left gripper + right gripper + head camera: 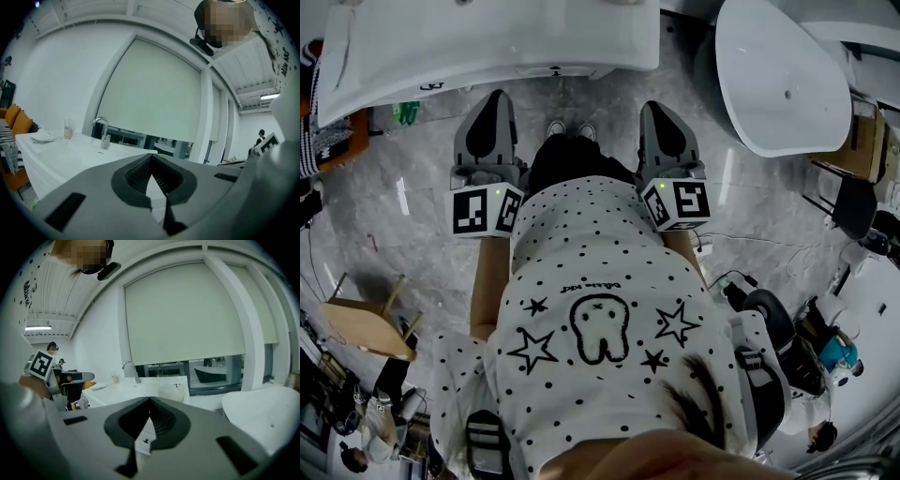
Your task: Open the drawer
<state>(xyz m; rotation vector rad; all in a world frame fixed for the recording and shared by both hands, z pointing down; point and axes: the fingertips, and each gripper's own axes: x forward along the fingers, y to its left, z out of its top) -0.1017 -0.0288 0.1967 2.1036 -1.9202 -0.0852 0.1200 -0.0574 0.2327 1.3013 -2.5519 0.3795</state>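
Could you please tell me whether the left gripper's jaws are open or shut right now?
Shut. In its own view, the left gripper has its jaws meeting at the tips, with nothing between them.

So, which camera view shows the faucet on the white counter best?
The left gripper view: the faucet stands clear and largest there. The right gripper view shows it smaller and farther off. In the head view only the counter shows from above; the faucet is too small to tell.
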